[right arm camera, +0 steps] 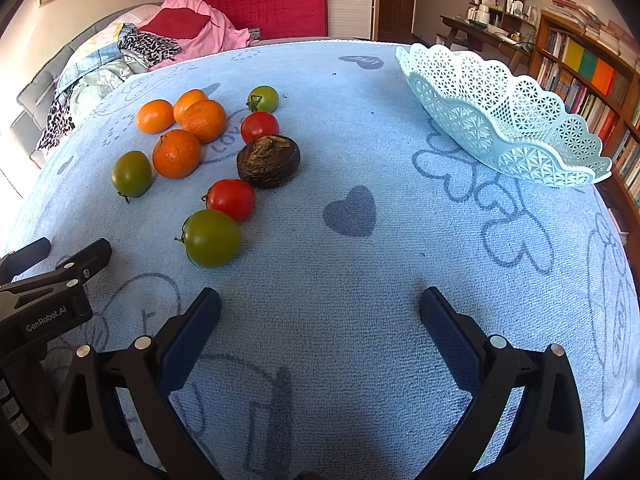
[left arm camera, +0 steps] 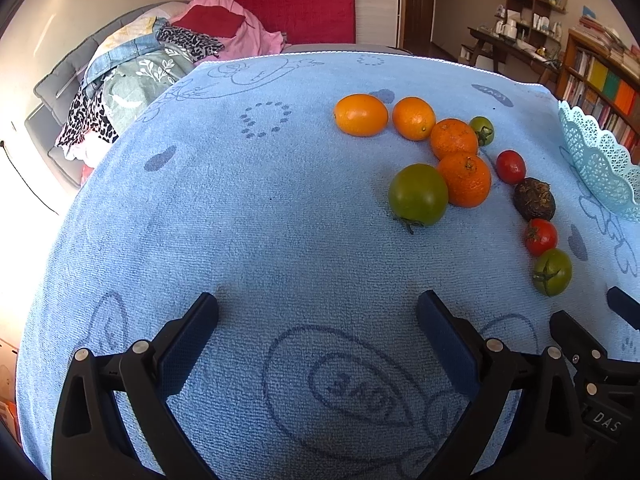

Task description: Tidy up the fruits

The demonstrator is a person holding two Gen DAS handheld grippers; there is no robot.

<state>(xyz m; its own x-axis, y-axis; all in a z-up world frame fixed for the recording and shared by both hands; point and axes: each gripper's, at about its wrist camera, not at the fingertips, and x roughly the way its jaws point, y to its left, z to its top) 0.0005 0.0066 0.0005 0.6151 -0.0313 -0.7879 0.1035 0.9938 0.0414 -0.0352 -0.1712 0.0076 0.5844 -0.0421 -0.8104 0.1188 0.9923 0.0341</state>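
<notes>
Left gripper (left arm camera: 318, 310) and right gripper (right arm camera: 320, 306) gaping, empty, basket (left arm camera: 596, 160) cropped, dark fruit (right arm camera: 268, 162) perhaps shrivelled

- The terry table cloth (right arm camera: 340, 152) is pale blue, printed with darker blue hearts, dotted rings and outline drawings.
- The lacy plastic basket (right arm camera: 500, 120) is light aqua, pierced all over in a lattice with a scalloped rim.
- Left of the basket lie four round orange citrus fruits (right arm camera: 176, 154), three glossy green tomatoes (right arm camera: 212, 238) and two red tomatoes (right arm camera: 232, 199).
- Among them a wrinkled fruit (right arm camera: 268, 162) is dark brown.
- Both grippers (right arm camera: 320, 312) have black frames and navy blue pads (right arm camera: 192, 340).
</notes>
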